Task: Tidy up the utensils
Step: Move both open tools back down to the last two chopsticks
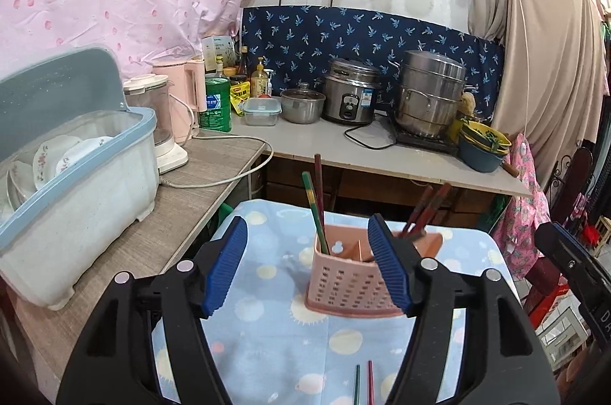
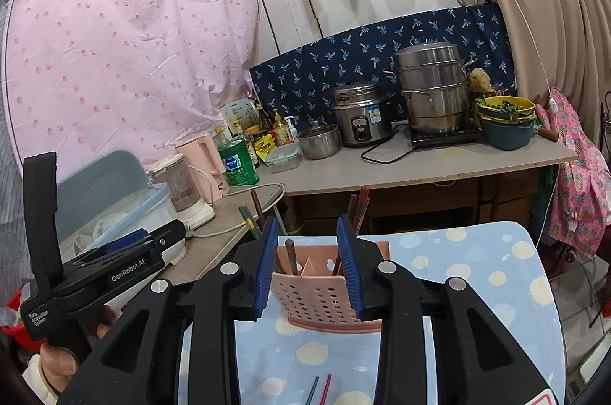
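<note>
A pink perforated utensil holder [image 1: 343, 284] stands on the blue spotted cloth [image 1: 263, 351]. Green and dark red chopsticks [image 1: 316, 210] stand upright in its left compartment, and more reddish chopsticks [image 1: 425, 210] lean in its right one. A green and a red chopstick [image 1: 363, 384] lie loose on the cloth just before my left gripper [image 1: 307, 267], which is open and empty, a little short of the holder. My right gripper [image 2: 307, 267] is open too, its blue pads apart with nothing between them. Beyond it are the holder [image 2: 324, 298] and the loose chopsticks [image 2: 320, 387].
A lidded dish box with plates [image 1: 80, 202] sits on the wooden counter [image 1: 198, 183] at left, beside a blender [image 1: 164, 126], a pink kettle and a trailing cable. Pots, a rice cooker [image 1: 351, 95] and bowls [image 1: 483, 145] stand on the far counter. A hand holds the left gripper's black body [image 2: 114, 271].
</note>
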Demonstrator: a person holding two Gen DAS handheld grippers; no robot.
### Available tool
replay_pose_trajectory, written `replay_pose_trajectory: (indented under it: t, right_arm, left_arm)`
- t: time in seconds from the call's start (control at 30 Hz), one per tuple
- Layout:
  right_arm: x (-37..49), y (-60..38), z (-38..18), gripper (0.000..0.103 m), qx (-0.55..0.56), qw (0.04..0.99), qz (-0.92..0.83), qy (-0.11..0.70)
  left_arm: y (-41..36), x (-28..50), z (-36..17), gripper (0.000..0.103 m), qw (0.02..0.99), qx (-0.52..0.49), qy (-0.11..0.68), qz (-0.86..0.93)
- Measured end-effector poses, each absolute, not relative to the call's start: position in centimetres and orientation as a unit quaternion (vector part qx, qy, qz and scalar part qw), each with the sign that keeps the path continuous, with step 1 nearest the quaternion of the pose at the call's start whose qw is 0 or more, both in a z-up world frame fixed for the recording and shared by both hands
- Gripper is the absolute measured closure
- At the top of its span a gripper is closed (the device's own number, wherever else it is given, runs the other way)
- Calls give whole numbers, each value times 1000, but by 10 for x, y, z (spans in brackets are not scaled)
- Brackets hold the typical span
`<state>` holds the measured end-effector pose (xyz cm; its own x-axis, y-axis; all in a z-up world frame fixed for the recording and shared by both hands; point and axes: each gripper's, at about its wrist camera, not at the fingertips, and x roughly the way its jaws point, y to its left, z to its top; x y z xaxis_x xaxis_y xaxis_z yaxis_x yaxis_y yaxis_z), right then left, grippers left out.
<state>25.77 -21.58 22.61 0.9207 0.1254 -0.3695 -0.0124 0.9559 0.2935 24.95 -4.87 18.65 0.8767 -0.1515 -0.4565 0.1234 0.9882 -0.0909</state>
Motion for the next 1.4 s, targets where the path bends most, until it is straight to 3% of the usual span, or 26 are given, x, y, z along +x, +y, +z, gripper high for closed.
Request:
replay_pose_trajectory:
  t: [0.47,1.0,1.4]
  right_arm:
    - [178,-179,185,67,93,967,34,237]
    - [121,-153,78,67,94,926,40,364]
    - [102,-132,26,66,92,905,47,413]
  left_arm:
    - [-37,176,147,34,966,-3,256,-43]
    - [-17,119,46,31,933,6,360,-23]
    - [-18,94,-1,30,911,21,410,-29]
